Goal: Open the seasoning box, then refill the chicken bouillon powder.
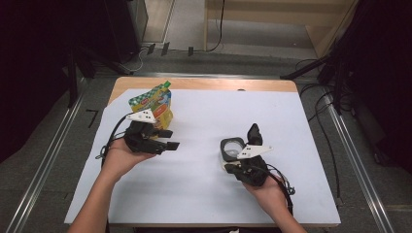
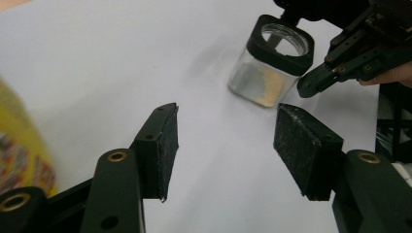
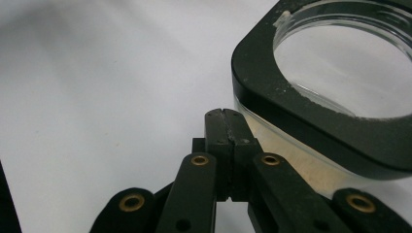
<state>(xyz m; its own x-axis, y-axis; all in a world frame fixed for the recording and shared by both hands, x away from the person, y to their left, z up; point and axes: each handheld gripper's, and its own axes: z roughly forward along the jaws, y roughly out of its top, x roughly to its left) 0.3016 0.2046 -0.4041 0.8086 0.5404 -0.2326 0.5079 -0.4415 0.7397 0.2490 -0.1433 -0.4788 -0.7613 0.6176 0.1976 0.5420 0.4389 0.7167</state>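
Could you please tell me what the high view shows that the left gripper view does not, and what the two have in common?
High view alone: the whole wooden table, the person's two forearms, and the green-capped top of the yellow printed pouch.

Left gripper view alone: the left gripper seen close up, its black padded jaws apart with nothing between them, and pale yellowish powder low in the jar.

Shared: the clear square glass jar with the black rim, open-topped, the white sheet it stands on, and the right gripper beside it.

left claw (image 1: 167, 141): beside yellow pouch (image 1: 154, 105) | right claw (image 1: 252, 132): beside glass jar (image 1: 232, 147)
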